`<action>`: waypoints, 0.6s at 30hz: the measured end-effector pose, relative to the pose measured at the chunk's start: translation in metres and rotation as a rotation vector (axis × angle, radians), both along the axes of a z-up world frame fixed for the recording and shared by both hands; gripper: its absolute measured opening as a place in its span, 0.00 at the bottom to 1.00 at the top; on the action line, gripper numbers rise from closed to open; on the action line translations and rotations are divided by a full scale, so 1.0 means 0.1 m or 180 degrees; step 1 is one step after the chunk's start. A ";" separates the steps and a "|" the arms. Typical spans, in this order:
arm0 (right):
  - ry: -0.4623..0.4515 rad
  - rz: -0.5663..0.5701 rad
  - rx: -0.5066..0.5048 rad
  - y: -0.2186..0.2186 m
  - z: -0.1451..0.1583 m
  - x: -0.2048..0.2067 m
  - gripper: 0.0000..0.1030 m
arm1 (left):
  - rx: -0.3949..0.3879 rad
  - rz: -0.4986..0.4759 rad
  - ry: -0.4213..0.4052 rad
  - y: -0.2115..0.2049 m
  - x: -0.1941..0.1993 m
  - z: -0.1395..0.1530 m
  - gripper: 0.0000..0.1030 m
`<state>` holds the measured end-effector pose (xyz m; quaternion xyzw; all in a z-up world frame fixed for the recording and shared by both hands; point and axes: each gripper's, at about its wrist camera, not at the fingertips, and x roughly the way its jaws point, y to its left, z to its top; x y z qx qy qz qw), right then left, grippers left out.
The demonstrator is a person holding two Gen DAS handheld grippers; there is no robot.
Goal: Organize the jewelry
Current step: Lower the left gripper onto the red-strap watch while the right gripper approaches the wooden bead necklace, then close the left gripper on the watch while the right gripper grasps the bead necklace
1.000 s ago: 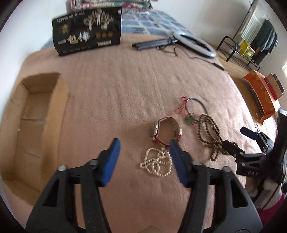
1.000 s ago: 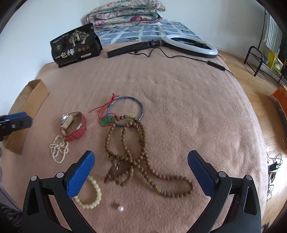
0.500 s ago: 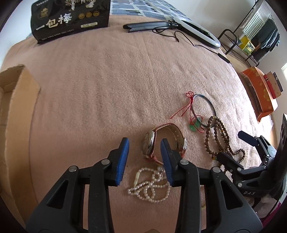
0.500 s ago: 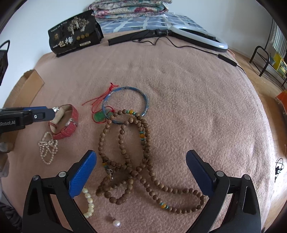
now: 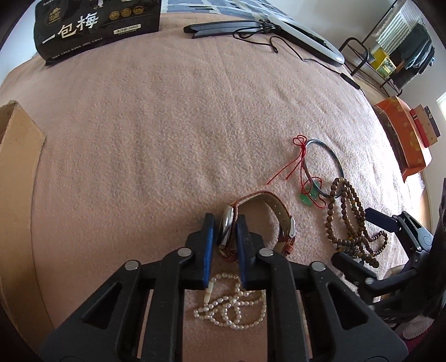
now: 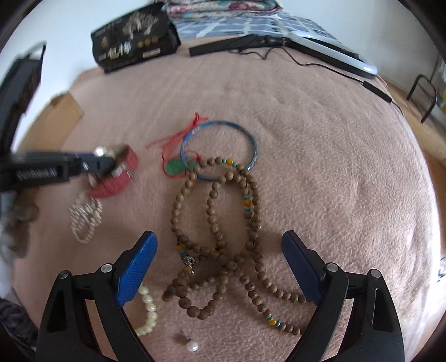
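Note:
A wristwatch (image 5: 281, 220) with a red strap lies on the pink blanket (image 5: 178, 117). My left gripper (image 5: 225, 222) is shut on the watch's face; the watch (image 6: 120, 178) also shows in the right wrist view with the left gripper (image 6: 104, 161) on it. A white pearl necklace (image 5: 234, 303) lies just under the left gripper. A long wooden bead necklace (image 6: 220, 231) lies below my right gripper (image 6: 220, 250), which is open and empty. A blue bangle (image 6: 223, 147) with red cord and green pendant lies beyond it.
An open cardboard box (image 5: 14, 195) sits at the left edge of the blanket. A black printed box (image 5: 94, 25) and a ring light with cable (image 5: 303, 36) lie at the far side. A cream bead bracelet (image 6: 147, 309) and a loose pearl (image 6: 192, 346) lie near the right gripper.
My left gripper moved forward over the pearl necklace and closed on the watch. My right gripper moved slightly forward over the wooden beads and stayed open.

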<state>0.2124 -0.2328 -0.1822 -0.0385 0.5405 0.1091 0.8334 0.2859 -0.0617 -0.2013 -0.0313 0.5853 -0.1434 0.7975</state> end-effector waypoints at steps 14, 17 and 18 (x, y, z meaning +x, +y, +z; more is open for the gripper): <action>-0.0043 -0.0158 -0.0008 -0.13 0.05 -0.03 0.10 | 0.0036 0.0035 -0.0113 0.04 -0.07 0.11 0.11; -0.0072 -0.0199 0.0058 -0.16 0.09 -0.04 0.10 | 0.0033 0.0057 -0.0165 0.07 -0.10 0.19 0.11; -0.0102 -0.0219 0.0063 -0.16 0.12 -0.06 0.10 | 0.0034 0.0062 -0.0182 0.08 -0.10 0.21 0.11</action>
